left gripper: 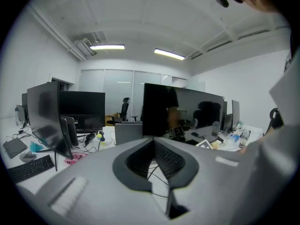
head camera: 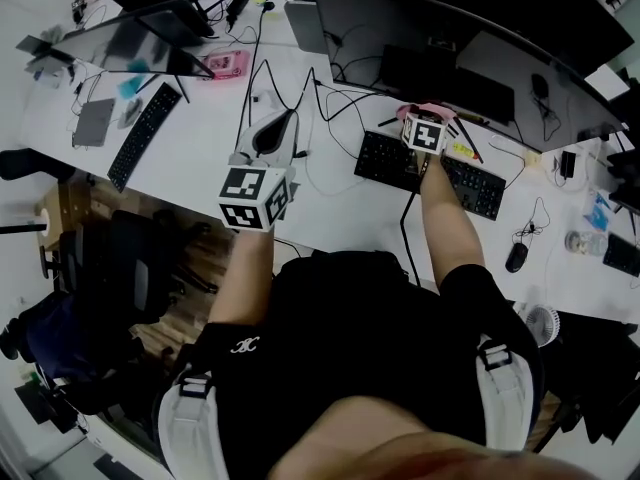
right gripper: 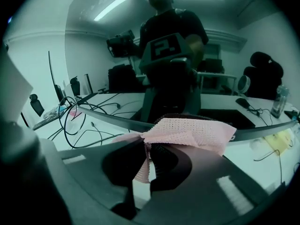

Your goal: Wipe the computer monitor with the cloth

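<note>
Clamping the pink cloth (right gripper: 187, 132) is the right gripper (right gripper: 149, 146): its jaws are pinched on one bunched corner and the rest fans out past the tips. The cloth (head camera: 428, 109) sits at the lower edge of the curved monitor (head camera: 450, 58), roughly mid-width. It looks against the glass, but I can't confirm contact. In the right gripper view, the curved monitor (right gripper: 117, 55) fills the background, and the dark screen reflects the person and the marker cube. The right gripper (head camera: 425, 123) reaches over the black keyboard (head camera: 430, 173) that lies just in front of the curved monitor. The left gripper (head camera: 275, 128) is left of the curved monitor, well clear of it, hanging above bare white desk (head camera: 330, 218) and loose cables (head camera: 330, 103). In its own view, the left gripper (left gripper: 153, 142) has its jaw tips brought together with nothing between them, and it points toward the curved monitor (left gripper: 187, 111). A mouse (head camera: 516, 257) lies right of the black keyboard. A second monitor (head camera: 130, 38) and a second keyboard (head camera: 143, 133) sit far left of the curved monitor.
</note>
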Tool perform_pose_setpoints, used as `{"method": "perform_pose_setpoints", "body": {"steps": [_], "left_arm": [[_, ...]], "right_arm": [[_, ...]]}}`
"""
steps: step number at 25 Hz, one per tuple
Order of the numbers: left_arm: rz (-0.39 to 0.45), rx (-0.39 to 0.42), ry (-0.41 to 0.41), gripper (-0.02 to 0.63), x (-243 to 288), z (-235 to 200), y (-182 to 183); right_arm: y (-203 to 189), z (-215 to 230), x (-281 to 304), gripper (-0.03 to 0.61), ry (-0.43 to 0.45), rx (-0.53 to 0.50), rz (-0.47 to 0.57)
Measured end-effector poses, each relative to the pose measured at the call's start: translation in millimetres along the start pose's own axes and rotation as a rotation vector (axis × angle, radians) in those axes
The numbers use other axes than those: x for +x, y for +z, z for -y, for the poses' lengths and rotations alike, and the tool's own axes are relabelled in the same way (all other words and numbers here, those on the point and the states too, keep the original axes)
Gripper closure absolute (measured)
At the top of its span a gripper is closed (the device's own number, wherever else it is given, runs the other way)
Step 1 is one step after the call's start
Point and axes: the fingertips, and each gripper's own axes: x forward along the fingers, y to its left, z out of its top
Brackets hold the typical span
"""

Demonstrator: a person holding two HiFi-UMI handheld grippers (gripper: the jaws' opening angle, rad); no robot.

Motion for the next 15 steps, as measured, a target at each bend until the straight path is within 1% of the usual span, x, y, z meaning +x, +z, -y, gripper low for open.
{"method": "perform_pose_setpoints", "body": {"steps": [4,10,15], "left_arm": [[0.007,-0.014,0.009,0.569,-6.1,-25.6,-4.0],[0.016,-0.031,0.010,0.569,-13.7,-64.8,-8.5],[0.034,-0.035,0.012,0.569,-18.7,-97.5,-5.6]], "right_arm": [[3.4,-25.8,9.4,0.558,0.001,0.016,-0.002],[10.9,-74.3,23.7,0.558,0.024,0.029,-0.021],[17.5,-116.9,37.4,0.558,0.050,0.043,-0.033]]}}
